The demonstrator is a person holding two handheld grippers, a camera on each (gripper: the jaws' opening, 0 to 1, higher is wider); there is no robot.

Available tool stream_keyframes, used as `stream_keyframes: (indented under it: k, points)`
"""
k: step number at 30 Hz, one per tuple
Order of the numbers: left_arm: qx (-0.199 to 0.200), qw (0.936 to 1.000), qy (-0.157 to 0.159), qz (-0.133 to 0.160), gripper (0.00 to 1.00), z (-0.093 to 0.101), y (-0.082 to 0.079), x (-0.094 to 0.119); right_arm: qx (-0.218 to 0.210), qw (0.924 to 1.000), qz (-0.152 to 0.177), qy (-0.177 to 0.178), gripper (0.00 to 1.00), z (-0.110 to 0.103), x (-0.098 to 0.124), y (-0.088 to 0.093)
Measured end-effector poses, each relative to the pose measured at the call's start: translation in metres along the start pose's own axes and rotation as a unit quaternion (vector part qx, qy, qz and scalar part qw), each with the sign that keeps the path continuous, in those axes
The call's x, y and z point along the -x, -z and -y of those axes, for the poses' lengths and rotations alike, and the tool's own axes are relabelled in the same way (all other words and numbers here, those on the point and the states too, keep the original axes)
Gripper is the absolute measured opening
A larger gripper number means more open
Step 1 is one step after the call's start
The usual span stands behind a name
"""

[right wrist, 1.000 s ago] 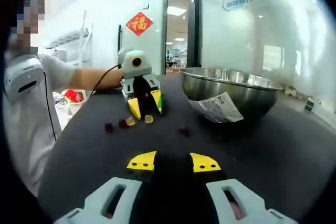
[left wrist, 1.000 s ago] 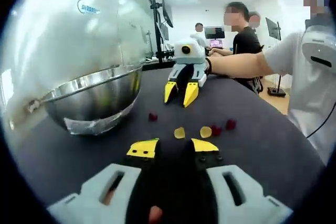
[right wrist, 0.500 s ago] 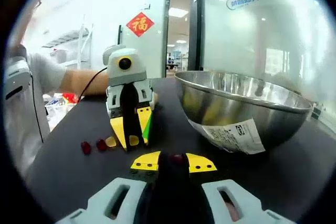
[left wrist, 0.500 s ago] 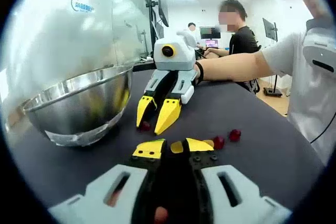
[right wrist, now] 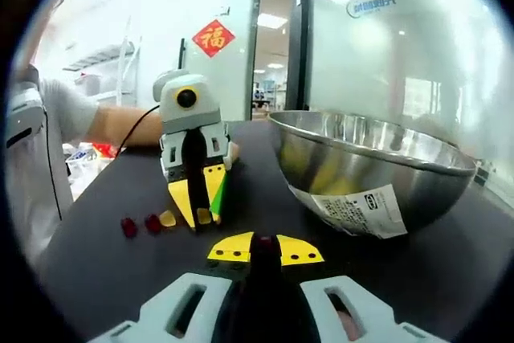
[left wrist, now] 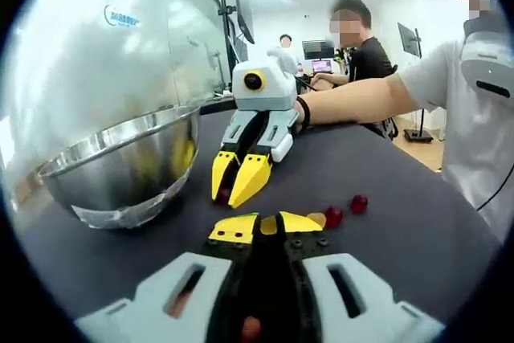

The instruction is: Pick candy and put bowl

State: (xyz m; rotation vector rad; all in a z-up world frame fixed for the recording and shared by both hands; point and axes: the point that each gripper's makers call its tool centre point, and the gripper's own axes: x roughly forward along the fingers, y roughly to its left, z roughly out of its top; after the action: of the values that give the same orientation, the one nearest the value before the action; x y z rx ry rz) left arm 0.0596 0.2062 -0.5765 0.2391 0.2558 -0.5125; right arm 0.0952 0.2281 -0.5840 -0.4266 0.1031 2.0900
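My left gripper (left wrist: 267,229) rests on the black table, shut on a yellow candy (left wrist: 268,223); the right gripper view shows that candy (right wrist: 204,215) pinched between its tips. My right gripper (right wrist: 265,251) faces it a short way off, shut on a dark red candy (right wrist: 265,242), also seen between its yellow tips (left wrist: 226,195). A second yellow candy (left wrist: 318,218) and two red candies (left wrist: 333,216) (left wrist: 359,203) lie loose beside my left gripper. The steel bowl (left wrist: 120,168) stands close by, bearing a paper label (right wrist: 358,206).
A glass wall (left wrist: 96,46) runs behind the bowl. The person's sleeve and forearm (left wrist: 361,98) reach in over the black table (left wrist: 401,222). Other people sit at monitors (left wrist: 328,50) far behind. A red paper sign (right wrist: 214,37) hangs on the far wall.
Both grippers' jaws have narrowed onto their candies: the left on the yellow one, the right on the dark red one. Both grippers hold about the same place as half a second ago.
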Motion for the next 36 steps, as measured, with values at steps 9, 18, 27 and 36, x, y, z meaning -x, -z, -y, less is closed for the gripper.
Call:
stream_keyframes:
  k: [9, 18, 27, 36]
  points:
    - [-0.02, 0.9988, -0.023, 0.038, 0.02, 0.001, -0.033, 0.016, 0.018, 0.9984, 0.045, -0.028, 0.05, -0.025, 0.023, -0.028]
    - [-0.029, 0.9894, -0.128, 0.064, 0.02, -0.076, -0.091, 0.041, 0.063, 0.9909, 0.106, 0.053, 0.05, 0.014, 0.051, -0.097]
    - [-0.013, 0.9859, -0.156, 0.058, 0.03, -0.125, -0.106, 0.029, 0.022, 0.9829, 0.118, 0.14, 0.05, 0.088, 0.05, -0.126]
    - [0.006, 0.99, -0.136, 0.038, 0.15, -0.128, -0.09, 0.014, 0.03, 0.9893, 0.076, 0.121, 0.22, 0.088, 0.032, -0.109]
